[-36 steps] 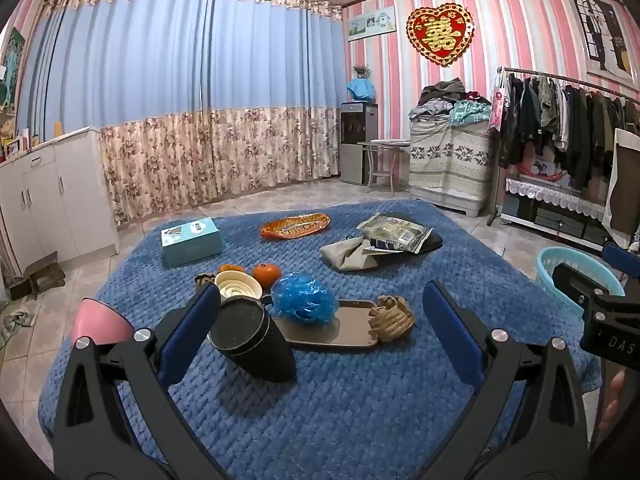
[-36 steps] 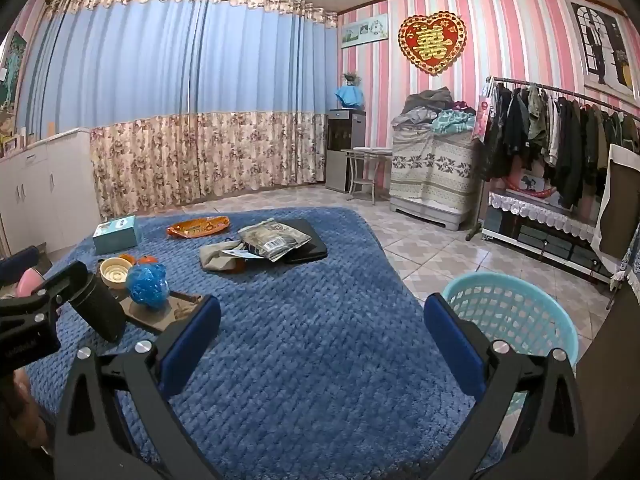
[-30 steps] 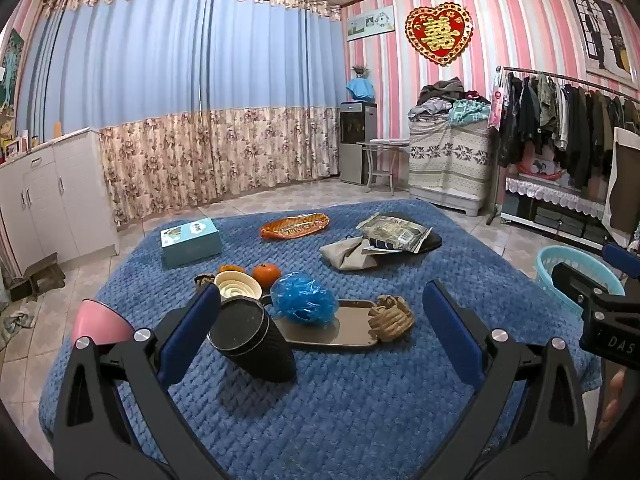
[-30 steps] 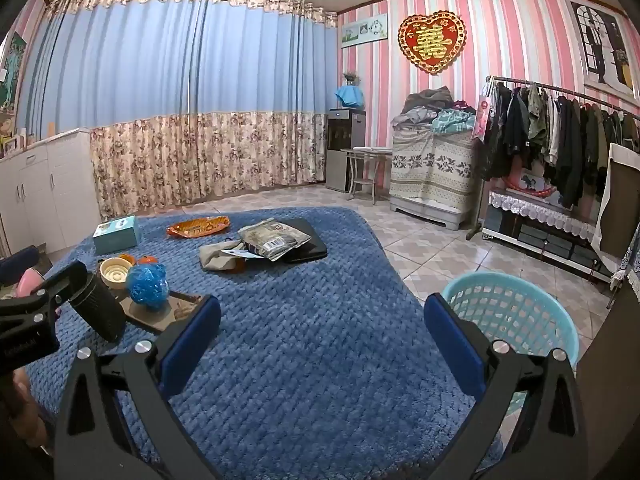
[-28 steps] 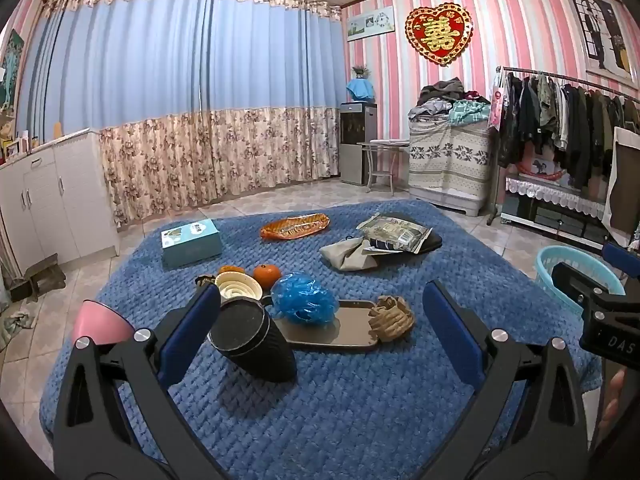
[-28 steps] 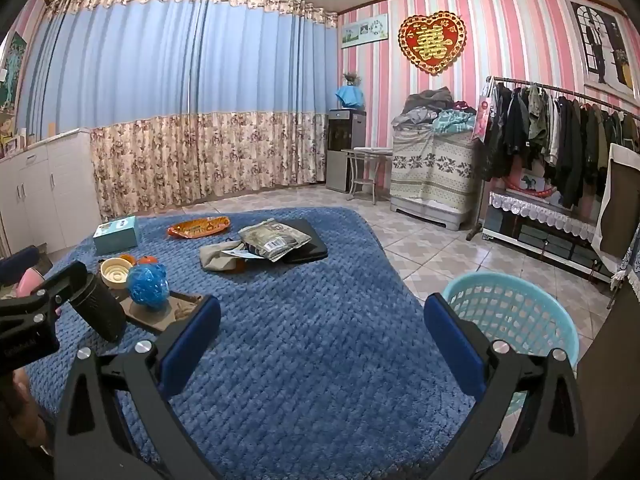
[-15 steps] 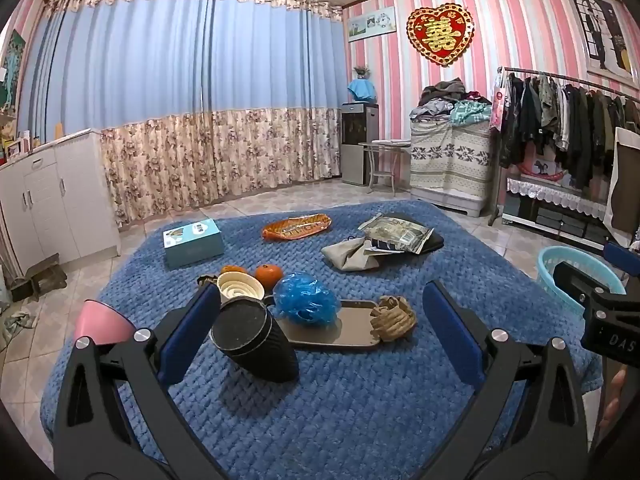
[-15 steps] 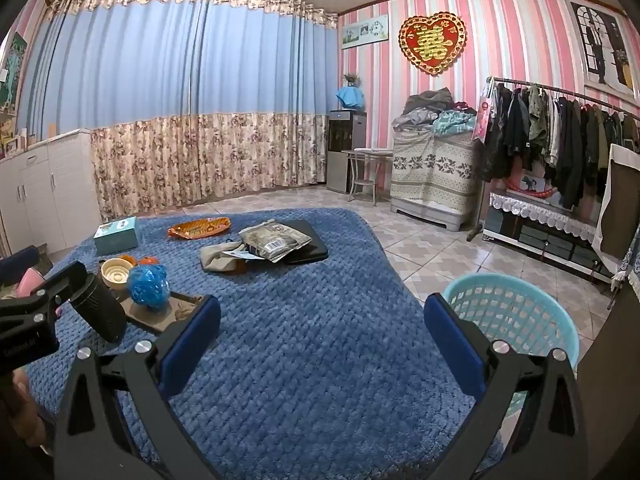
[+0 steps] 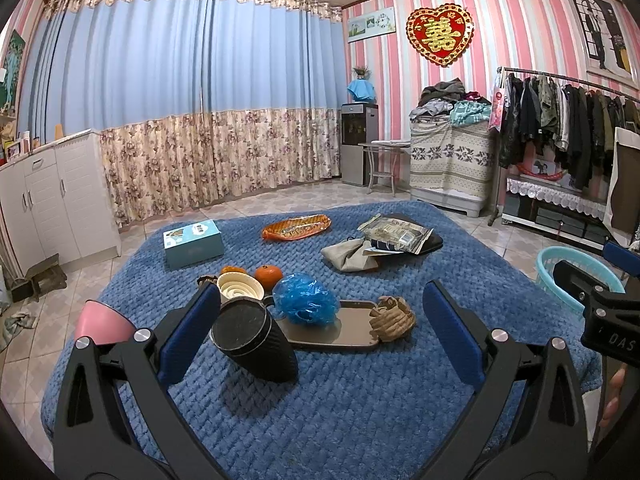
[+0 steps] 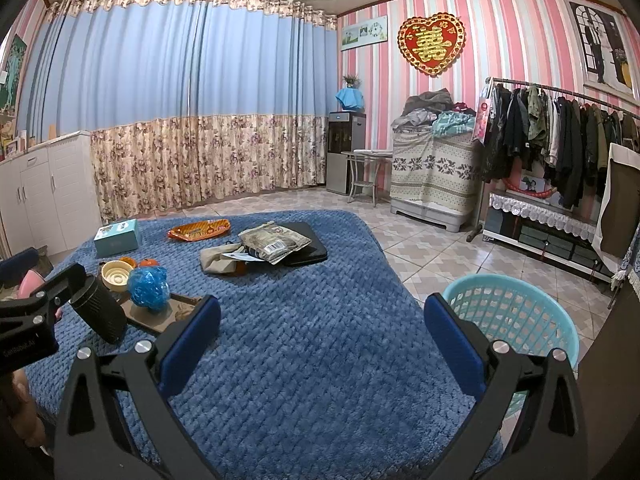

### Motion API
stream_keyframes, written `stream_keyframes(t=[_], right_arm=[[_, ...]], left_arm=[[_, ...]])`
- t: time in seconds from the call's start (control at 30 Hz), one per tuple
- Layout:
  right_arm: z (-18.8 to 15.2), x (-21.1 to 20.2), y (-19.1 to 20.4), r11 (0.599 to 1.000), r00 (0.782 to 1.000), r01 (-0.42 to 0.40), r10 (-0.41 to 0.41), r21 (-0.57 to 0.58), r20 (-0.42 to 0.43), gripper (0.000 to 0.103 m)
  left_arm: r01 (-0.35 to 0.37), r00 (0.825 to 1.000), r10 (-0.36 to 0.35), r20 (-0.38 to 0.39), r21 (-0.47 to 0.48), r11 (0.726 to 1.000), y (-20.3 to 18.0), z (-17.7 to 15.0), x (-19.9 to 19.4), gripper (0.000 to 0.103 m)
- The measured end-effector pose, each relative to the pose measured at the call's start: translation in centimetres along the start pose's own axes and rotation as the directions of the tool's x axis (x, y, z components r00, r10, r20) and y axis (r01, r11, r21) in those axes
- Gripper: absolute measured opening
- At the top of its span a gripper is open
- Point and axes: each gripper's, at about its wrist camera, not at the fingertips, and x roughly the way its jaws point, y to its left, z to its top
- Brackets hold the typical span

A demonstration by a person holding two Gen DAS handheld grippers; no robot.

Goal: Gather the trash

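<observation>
On the blue quilted cover [image 9: 340, 392] lie a crumpled blue plastic bag [image 9: 306, 300], a brown crumpled wad [image 9: 392, 318] on a flat tray [image 9: 344, 334], an orange snack wrapper [image 9: 297, 228], a grey foil packet [image 9: 396, 234] and a beige cloth [image 9: 348, 254]. A black cup [image 9: 252, 338] lies tipped by the left finger. My left gripper [image 9: 320, 332] is open and empty, just short of the tray. My right gripper [image 10: 320, 338] is open and empty over bare cover. A turquoise basket [image 10: 516, 316] stands on the floor at the right.
A teal box [image 9: 193, 242], a cream bowl [image 9: 239, 286] and oranges [image 9: 268, 276] sit near the tray. A pink object [image 9: 102, 322] lies at the left edge. White cabinets [image 9: 44, 196], a clothes rack [image 9: 568, 128] and a tiled floor surround the cover.
</observation>
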Motion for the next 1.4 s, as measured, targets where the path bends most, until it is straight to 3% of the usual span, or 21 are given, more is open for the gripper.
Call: stream_keyframes(t=[1.4], right_arm=[[-0.06, -0.11, -0.26, 1.0, 1.0, -0.002, 0.002, -0.003, 0.005, 0.099]], left_arm=[[0.0, 1.0, 0.0, -0.002, 0.001, 1.0, -0.02, 0.0, 0.03, 0.098]])
